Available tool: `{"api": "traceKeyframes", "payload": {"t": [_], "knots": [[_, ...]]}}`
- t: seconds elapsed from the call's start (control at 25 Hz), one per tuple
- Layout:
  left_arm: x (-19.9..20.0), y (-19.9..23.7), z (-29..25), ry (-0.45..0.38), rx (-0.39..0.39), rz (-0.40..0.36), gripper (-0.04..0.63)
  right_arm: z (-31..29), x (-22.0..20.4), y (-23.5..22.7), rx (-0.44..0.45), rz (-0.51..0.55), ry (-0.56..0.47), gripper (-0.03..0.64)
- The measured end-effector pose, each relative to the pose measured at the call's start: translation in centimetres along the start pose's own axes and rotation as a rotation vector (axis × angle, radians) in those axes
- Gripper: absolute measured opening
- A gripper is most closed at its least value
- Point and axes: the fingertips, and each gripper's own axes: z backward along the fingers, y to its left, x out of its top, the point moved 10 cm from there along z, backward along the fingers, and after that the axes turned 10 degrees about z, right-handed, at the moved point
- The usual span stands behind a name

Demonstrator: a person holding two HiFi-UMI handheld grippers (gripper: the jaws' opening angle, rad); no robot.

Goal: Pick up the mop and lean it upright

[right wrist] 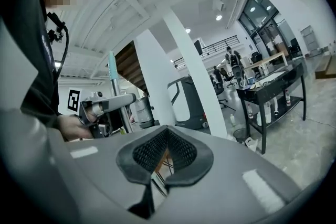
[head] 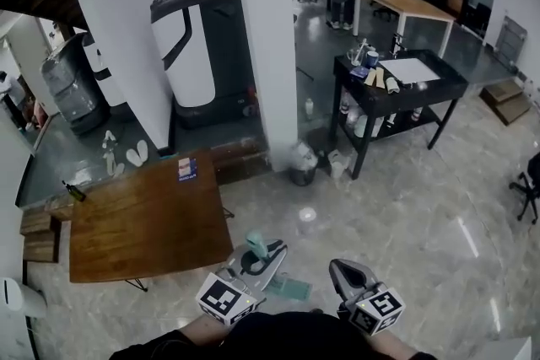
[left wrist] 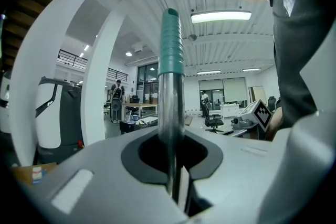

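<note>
We held the mop point(left wrist: 170, 60) in our left gripper point(left wrist: 173, 157), fingers clenched round its pole, long axis upright through them; the right gripper's point(right wrist: 163, 157) fingers were closed, empty.

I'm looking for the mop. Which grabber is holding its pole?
The left gripper: its jaws clamp the silver, teal-topped mop pole. The right gripper is shut on nothing.
</note>
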Motion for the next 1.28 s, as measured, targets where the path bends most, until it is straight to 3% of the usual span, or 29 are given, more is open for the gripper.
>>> {"api": "traceKeyframes", "payload": {"t": [0.2, 0.48, 0.6, 0.84, 1.28], "knots": [[0.1, 0.1, -4.5, -0.005, 0.029, 0.021, 0.054, 0.7, 1.4, -4.4, 0.005, -0.043, 0.015, 0.005], [1.1, 0.7, -10.1, -0.016, -0.011, 0.039, 0.052, 1.2, 0.7, -8.5, -0.031, -0.078, 0.013, 0.005], [1.2, 2.0, -12.2, -0.023, -0.039, 0.045, 0.052, 0.3, 0.5, -10.1, -0.060, -0.047, 0.031, 0.005], [0.7, 6.8, -15.3, -0.014, -0.081, 0.073, 0.052, -3.4, 1.9, -12.8, -0.128, -0.030, 0.060, 0.005], [-0.4, 19.7, -18.2, 0.006, -0.081, 0.086, 0.054, -17.2, 6.1, -15.3, -0.112, 0.052, 0.121, 0.005]]}}
